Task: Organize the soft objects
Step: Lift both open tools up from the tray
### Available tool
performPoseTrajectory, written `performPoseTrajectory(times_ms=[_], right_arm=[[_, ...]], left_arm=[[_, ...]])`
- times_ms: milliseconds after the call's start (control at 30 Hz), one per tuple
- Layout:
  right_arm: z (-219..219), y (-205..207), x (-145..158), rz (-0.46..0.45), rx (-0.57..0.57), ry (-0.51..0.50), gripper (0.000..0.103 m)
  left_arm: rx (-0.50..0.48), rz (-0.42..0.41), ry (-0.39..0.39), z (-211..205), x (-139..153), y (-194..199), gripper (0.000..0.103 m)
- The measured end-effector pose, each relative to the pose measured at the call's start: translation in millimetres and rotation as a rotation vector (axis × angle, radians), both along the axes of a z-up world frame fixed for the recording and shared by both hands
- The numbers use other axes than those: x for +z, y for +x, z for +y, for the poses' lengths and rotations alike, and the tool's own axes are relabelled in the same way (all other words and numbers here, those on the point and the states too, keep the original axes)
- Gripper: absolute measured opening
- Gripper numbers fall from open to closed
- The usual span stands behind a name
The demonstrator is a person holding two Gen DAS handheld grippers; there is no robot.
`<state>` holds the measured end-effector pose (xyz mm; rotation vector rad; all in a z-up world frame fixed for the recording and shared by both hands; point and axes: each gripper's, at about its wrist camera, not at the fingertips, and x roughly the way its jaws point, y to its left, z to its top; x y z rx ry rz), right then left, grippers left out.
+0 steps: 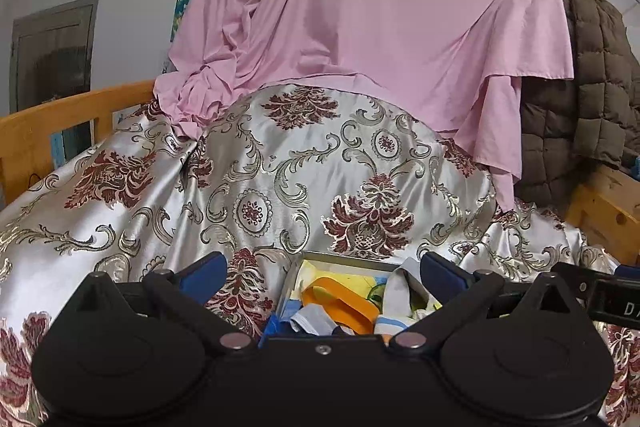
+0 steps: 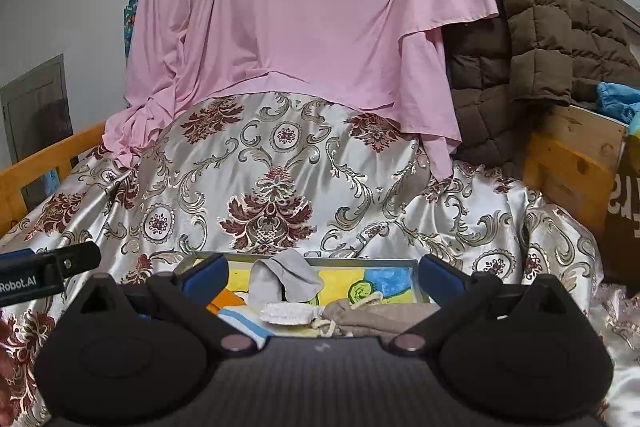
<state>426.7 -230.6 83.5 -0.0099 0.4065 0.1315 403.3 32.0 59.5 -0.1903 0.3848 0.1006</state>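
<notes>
Right under both grippers sits a flat tray (image 2: 362, 261) with a bright painted bottom, lying on the shiny flowered cover (image 2: 272, 163). The left gripper (image 1: 322, 273) has its blue fingers spread wide and holds nothing. The right gripper (image 2: 322, 273) is spread wide too, and it is empty as well.

Inside the tray are the soft things. I see a grey sock (image 2: 286, 279) sticking up, a white fluffy pad (image 2: 288, 314), and a tan pouch (image 2: 380, 315) with a rope string. On the left side is an orange band (image 1: 340, 301) and a folded white and blue cloth (image 1: 310, 321). They lie all mixed up and touching.

What could go wrong, I think: the things lie so close that one grab may pick up two at once. The rope string could catch on a finger. The cover looks slippery, so a push may slide the tray.

Behind it all hangs a pink sheet (image 2: 304, 7), and next to it a brown puffy quilt (image 2: 532, 7).
</notes>
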Motion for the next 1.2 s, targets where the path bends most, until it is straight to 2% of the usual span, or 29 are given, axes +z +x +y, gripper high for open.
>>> performPoseTrajectory(times_ms=[733, 1200], right_arm=[[-16, -43, -15, -0.012, -0.075, -0.007, 0.103], [-15, -74, -15, -0.017, -0.051, -0.006, 0.103]], left_arm=[[0.024, -0.004, 0.013, -8, -8, -38, 0.102], [0.023, 0.008, 0.016, -8, -13, -63, 0.102]])
